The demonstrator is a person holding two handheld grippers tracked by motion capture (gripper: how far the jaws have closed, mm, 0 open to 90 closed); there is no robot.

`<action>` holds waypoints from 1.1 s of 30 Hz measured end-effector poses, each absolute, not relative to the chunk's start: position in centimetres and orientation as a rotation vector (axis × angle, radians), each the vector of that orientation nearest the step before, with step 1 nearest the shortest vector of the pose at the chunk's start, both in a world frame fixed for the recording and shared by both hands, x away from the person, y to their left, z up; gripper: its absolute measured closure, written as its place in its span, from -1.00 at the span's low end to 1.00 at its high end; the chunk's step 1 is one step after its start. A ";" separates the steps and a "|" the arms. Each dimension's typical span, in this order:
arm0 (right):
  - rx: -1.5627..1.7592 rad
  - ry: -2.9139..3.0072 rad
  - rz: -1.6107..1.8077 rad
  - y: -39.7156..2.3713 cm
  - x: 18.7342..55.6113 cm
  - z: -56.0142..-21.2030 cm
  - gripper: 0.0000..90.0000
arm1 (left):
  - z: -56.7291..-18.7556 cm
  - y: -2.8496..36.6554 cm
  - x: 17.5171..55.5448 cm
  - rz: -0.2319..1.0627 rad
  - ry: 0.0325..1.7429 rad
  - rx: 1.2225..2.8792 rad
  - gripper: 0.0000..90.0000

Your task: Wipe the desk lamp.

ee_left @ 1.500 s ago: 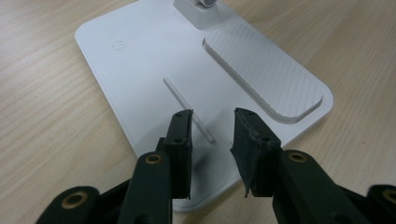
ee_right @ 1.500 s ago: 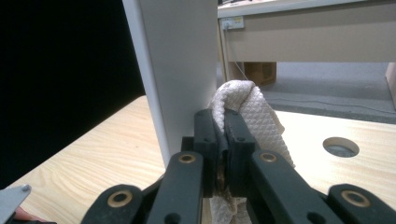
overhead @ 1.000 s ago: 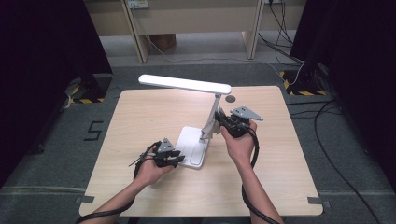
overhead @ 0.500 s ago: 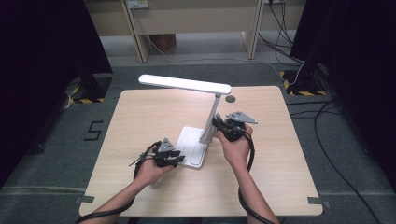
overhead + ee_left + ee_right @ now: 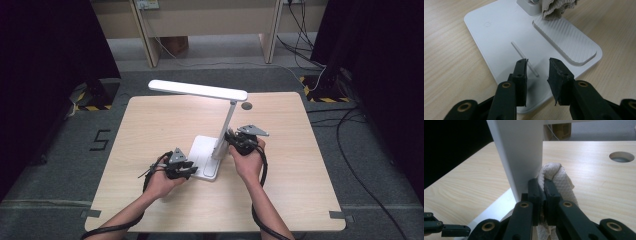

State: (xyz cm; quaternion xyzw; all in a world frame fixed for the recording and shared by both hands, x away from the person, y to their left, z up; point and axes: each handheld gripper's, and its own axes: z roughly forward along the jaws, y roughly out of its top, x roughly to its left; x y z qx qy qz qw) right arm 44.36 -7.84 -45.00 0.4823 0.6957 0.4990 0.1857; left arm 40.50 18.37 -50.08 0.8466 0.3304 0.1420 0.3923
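Observation:
A white desk lamp stands mid-table, its long head (image 5: 197, 90) on a slanted stem (image 5: 226, 127) above a flat base (image 5: 202, 155). My right gripper (image 5: 231, 138) is at the lower stem, shut on a crumpled white paper towel (image 5: 560, 180) that presses against the stem (image 5: 519, 152); its jaws (image 5: 543, 182) pinch the towel tightly. My left gripper (image 5: 187, 170) rests at the near edge of the base. Its jaws (image 5: 537, 67) stand open over the base (image 5: 499, 32) with nothing between them. The towel (image 5: 556, 7) shows at the stem's foot.
The wooden table (image 5: 150, 125) has a round cable hole (image 5: 246, 106) behind the lamp. The base carries a ribbed tray recess (image 5: 569, 42) and a thin slot (image 5: 524, 58). Cables trail from both grippers toward the table's near edge.
My right gripper has slid down the lamp stem toward the base with the towel in it. The left gripper has stayed put at the base edge.

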 end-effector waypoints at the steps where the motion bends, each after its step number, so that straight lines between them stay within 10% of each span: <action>1: 1.367 1.966 1.403 -7.8 44.3 -45.1 0.91 | -50.1 18.4 40.5 0.363 0.838 2.151 0.49; 33: 1.442 2.132 1.298 -6.5 44.3 -50.0 0.91 | -50.2 18.5 40.4 0.359 0.841 2.140 0.50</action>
